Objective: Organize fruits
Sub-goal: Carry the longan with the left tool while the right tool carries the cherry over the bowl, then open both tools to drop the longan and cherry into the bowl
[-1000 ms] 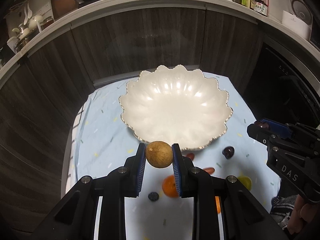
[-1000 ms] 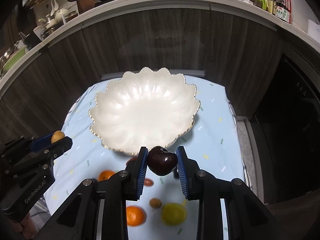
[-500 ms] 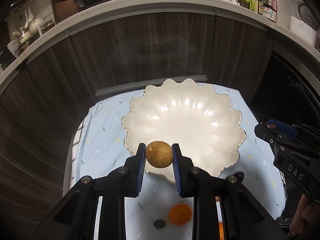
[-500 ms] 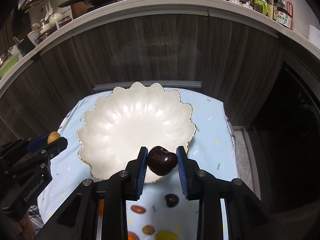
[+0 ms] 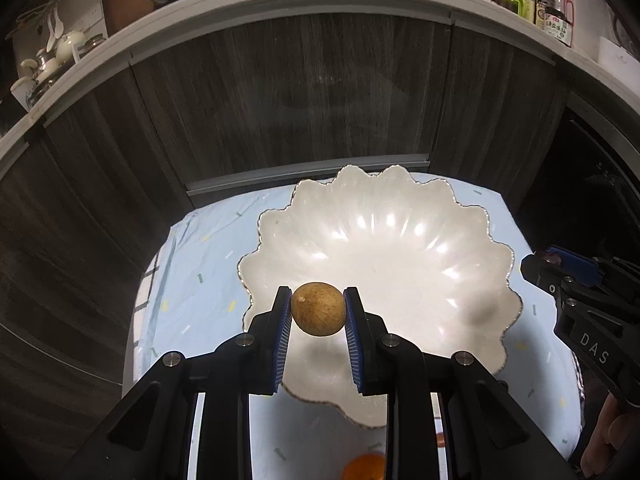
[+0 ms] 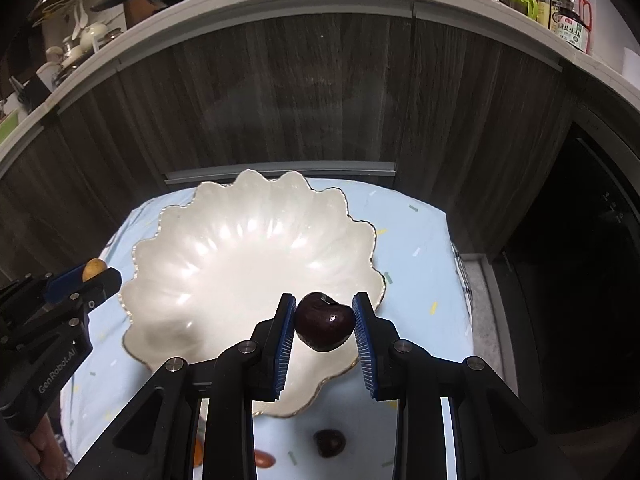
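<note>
My left gripper (image 5: pixel 317 314) is shut on a round tan longan (image 5: pixel 317 309), held over the near left part of the white scalloped bowl (image 5: pixel 384 248). My right gripper (image 6: pixel 324 328) is shut on a dark red cherry (image 6: pixel 325 327) above the bowl's (image 6: pixel 240 256) near right rim. The bowl is empty. Each gripper shows in the other's view: the right one (image 5: pixel 550 260) at the bowl's right edge, the left one (image 6: pixel 98 274) with the longan (image 6: pixel 94 269) at its left edge.
The bowl rests on a pale blue speckled cloth (image 5: pixel 192 292). Loose fruit lies near me: an orange (image 5: pixel 364 466), another cherry (image 6: pixel 330 442), a small red fruit (image 6: pixel 265 458). Dark wood cabinet fronts (image 5: pixel 304 96) rise behind, with a cluttered counter (image 5: pixel 548 12) above.
Both grippers have moved forward together, from short of the bowl's near rim to over its inside. The loose fruit has slid down toward the bottom of both views. Both grips are unchanged.
</note>
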### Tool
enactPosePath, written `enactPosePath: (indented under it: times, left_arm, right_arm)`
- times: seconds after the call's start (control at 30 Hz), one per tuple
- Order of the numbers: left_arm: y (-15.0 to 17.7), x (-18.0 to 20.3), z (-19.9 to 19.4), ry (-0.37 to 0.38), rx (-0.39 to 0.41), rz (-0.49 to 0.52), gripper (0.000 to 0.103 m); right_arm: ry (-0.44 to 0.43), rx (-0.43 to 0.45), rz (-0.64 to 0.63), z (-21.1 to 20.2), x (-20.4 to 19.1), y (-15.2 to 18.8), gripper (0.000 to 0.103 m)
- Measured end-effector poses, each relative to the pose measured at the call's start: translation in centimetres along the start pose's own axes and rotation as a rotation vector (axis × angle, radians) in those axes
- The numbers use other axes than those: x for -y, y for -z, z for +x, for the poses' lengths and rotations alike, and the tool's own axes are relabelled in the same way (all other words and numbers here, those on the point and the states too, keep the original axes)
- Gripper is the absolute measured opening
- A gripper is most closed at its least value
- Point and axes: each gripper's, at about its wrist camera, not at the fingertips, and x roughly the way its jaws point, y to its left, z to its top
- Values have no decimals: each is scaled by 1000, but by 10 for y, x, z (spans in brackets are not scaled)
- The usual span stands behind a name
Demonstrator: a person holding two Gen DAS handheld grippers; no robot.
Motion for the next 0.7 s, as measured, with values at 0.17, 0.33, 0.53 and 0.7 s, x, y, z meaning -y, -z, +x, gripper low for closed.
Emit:
enactPosePath:
  times: [0.17,0.33,0.53,0.7]
  left_arm:
    - [-1,-1,17,2,-24,-9,26]
    - [0,-2,31,-1,-45,-18,26]
    - [4,-2,40,10,-78,-21,27]
    - [7,-2,41,-3,-83,-21,43]
  right_arm:
    - [-4,-30,12,17,3,-2,30]
    - [-6,-55,20,30,3,-2,30]
    - [-19,-96,24,43,3,-1,30]
    - [-11,-114,20,47,2,1,31]
